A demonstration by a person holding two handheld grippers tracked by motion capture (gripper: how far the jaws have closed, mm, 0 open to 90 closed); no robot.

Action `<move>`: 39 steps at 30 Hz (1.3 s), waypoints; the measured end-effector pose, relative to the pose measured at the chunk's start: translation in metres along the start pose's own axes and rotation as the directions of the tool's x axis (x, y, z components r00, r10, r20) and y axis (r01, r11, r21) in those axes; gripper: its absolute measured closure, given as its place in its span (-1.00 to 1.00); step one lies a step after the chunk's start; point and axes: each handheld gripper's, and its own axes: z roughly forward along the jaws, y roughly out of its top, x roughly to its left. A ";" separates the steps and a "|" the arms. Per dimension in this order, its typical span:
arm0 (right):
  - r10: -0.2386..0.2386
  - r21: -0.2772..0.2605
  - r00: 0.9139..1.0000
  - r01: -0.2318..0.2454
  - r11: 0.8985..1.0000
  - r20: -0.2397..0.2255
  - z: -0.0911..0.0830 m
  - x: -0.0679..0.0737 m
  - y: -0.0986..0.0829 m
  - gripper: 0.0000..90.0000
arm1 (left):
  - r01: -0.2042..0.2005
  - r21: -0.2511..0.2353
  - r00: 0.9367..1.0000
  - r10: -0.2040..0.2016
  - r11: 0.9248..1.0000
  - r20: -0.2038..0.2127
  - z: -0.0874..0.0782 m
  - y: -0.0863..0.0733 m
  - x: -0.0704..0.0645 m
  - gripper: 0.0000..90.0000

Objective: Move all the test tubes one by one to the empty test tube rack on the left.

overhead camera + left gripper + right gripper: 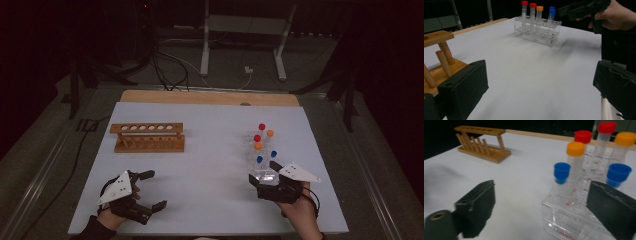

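A clear plastic rack (261, 156) stands right of centre on the white table and holds several capped tubes. Their caps are red (583, 136), orange (575, 148) and blue (561, 171). My right gripper (263, 173) is open at the rack's near end. In the right gripper view the right gripper (544, 207) has the rack's near corner (564, 220) between its spread jaws, touching nothing that I can see. An empty wooden rack (147, 136) stands at the left. My left gripper (154, 190) is open and empty near the front left, pointing right. The left gripper (539, 87) faces the clear rack (537, 30).
The white sheet (210, 165) covers the table, with a strip of wooden edge (210, 97) at the far side. Bare sheet lies between the two racks. Beyond the table, cables and a metal stand's legs (242, 45) are on the dark floor.
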 end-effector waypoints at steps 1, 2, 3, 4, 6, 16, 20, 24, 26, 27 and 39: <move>0.012 0.002 1.000 -0.012 1.000 0.009 0.000 -0.001 0.000 -0.58 | -0.003 0.002 1.000 0.003 1.000 0.000 0.000 0.000 0.000 -0.99; 0.017 0.003 1.000 -0.017 1.000 0.010 0.001 -0.002 0.000 -0.49 | -0.002 0.000 1.000 0.002 1.000 0.001 0.000 0.000 0.000 -0.99; 0.022 0.008 1.000 -0.022 1.000 0.010 0.001 -0.003 0.000 -0.39 | -0.003 0.001 1.000 0.003 1.000 0.000 0.000 0.000 0.000 -0.99; 0.029 0.005 0.999 -0.030 1.000 0.015 0.002 -0.004 0.001 -0.37 | -0.005 0.003 1.000 0.005 1.000 0.000 0.000 0.000 0.000 -0.99; 0.040 0.010 0.999 -0.040 0.999 0.023 0.003 -0.006 0.001 -0.33 | -0.005 0.003 1.000 0.005 1.000 0.001 0.000 0.000 0.000 -0.99; 0.006 0.062 0.999 -0.009 0.998 0.047 0.013 -0.009 0.001 0.02 | -0.002 0.000 1.000 0.002 1.000 0.003 0.000 0.000 0.000 -0.99; 0.023 0.059 0.998 -0.026 0.998 0.054 0.014 -0.012 0.002 0.19 | -0.002 0.000 1.000 0.002 1.000 0.003 0.000 0.000 0.000 -0.99; 0.022 0.060 0.998 -0.025 0.998 0.059 0.016 -0.012 0.004 0.39 | 0.001 0.000 1.000 -0.001 1.000 0.005 0.000 0.000 0.000 -0.99; 0.010 0.072 0.998 -0.014 0.997 0.062 0.018 -0.012 0.005 0.47 | -0.001 0.000 1.000 0.001 1.000 0.004 0.000 0.000 0.000 -0.99; 0.005 0.077 0.998 -0.010 0.997 0.066 0.019 -0.012 0.004 0.54 | 0.000 0.000 1.000 0.000 1.000 0.005 0.000 0.000 0.000 -0.99; -0.004 0.055 0.997 -0.001 0.999 0.081 0.015 -0.013 0.010 0.71 | 0.003 -0.004 1.000 -0.003 1.000 0.006 0.000 0.000 0.000 -0.99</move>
